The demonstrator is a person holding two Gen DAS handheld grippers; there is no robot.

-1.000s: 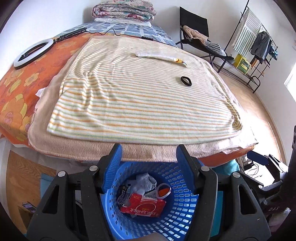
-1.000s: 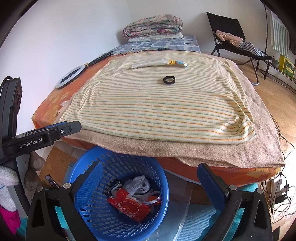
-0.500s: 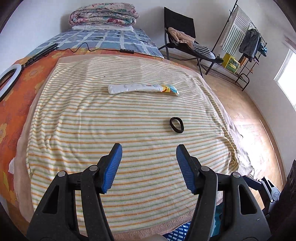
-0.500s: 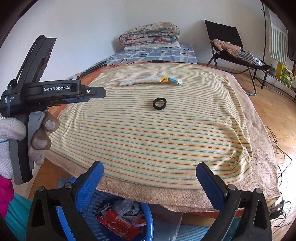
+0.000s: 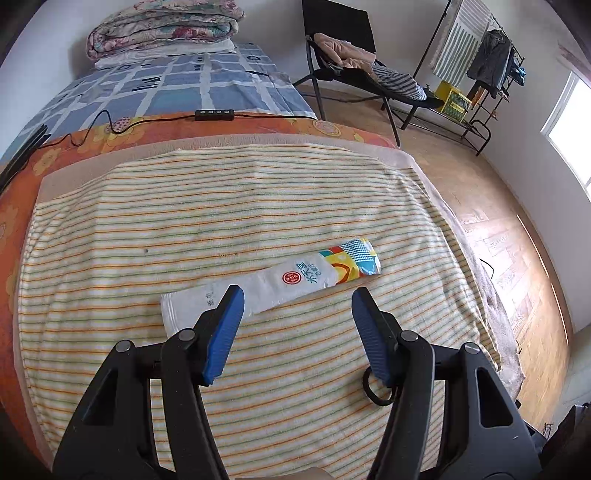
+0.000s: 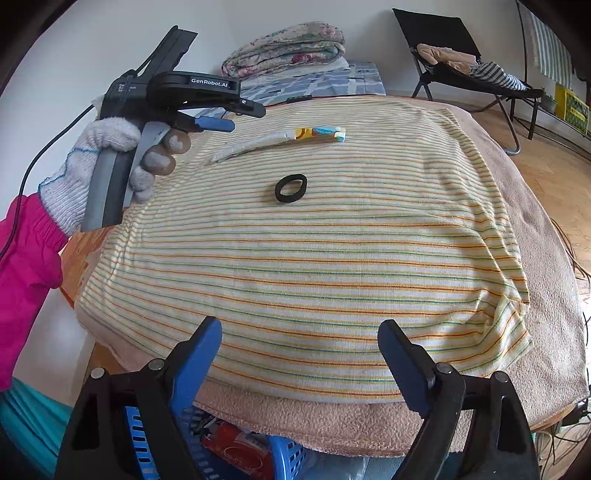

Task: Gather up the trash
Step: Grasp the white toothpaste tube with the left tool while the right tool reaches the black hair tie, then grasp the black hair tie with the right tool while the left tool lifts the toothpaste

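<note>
A long white wrapper with a colourful end lies flat on the striped blanket; it also shows in the right wrist view as the wrapper. My left gripper hovers open just short of it, its left finger over the wrapper's white end. A black ring lies nearer on the blanket; in the left wrist view the ring is partly hidden behind my right finger. My right gripper is open and empty near the bed's front edge, above the blue basket holding trash.
A gloved hand holds the left gripper over the bed's left side. Folded quilts lie at the bed's far end, with a cable and remote. A black chair and a clothes rack stand on the wooden floor to the right.
My left gripper has moved from above the basket forward across the bed to the wrapper. My right gripper has risen from the basket towards the bed's edge. Both stayed open.
</note>
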